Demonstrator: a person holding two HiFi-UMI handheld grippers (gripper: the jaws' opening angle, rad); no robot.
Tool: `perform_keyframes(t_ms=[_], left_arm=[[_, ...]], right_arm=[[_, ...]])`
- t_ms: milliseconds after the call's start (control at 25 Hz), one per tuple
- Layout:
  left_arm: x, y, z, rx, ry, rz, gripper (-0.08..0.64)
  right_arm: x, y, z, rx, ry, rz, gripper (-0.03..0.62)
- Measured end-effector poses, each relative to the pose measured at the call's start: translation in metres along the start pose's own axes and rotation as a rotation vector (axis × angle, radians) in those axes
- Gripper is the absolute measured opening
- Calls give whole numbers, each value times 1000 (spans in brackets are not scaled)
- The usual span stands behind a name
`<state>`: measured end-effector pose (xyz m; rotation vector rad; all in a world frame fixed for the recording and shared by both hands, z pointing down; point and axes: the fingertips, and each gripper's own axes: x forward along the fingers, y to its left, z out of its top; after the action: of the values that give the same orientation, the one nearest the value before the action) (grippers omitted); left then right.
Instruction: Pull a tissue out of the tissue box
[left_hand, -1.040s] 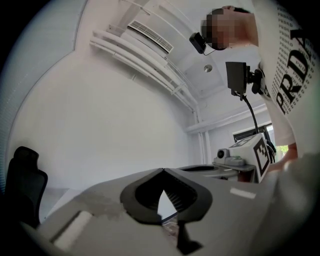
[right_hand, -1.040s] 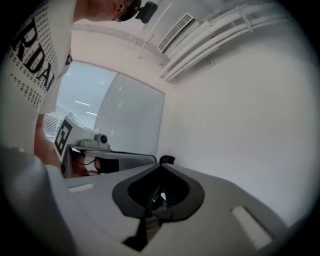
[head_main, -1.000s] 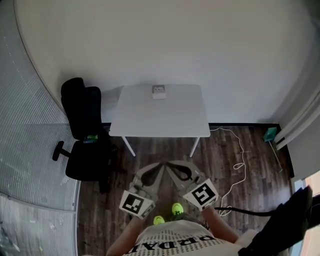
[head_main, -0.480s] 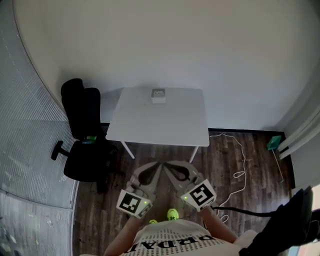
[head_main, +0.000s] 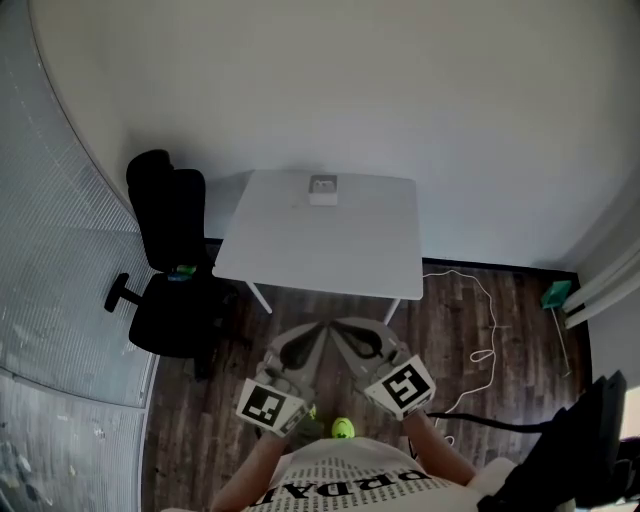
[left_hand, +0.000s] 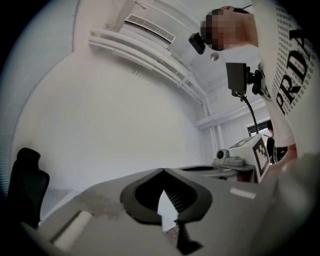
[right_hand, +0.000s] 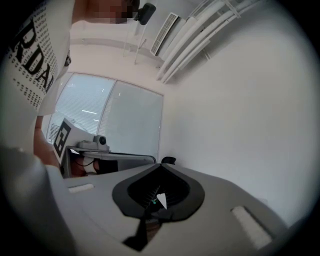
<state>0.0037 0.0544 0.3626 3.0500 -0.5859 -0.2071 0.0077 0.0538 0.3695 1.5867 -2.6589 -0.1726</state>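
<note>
White table (head_main: 318, 245) stands against the wall in the head view, and the tissue box (head_main: 322, 188) sits at the table's far edge, about midway along it and well apart from both grippers. The left gripper (head_main: 314, 335) and right gripper (head_main: 346, 331) hang over the dark floor short of the table's near edge, tips angled toward each other. The box lies straight ahead across the table, roughly on the line between them, so neither hand looks clearly nearer. It is too small to judge its long axis.

In the left gripper view, the left gripper (left_hand: 162, 171) has its jaws tip to tip with nothing in them.

In the right gripper view, the right gripper (right_hand: 160, 165) is likewise closed and empty. Neither gripper view shows the box.
</note>
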Motion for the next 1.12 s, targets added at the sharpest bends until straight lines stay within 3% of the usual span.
perform_keyframes(t_ms=[400, 1120], left_arm=[[13, 34, 0, -11, -39, 7, -9], [67, 126, 18, -6, -63, -60, -9]], right_arm=[[31, -15, -5, -26, 13, 2, 6], [117, -78, 1, -58, 31, -48, 6]])
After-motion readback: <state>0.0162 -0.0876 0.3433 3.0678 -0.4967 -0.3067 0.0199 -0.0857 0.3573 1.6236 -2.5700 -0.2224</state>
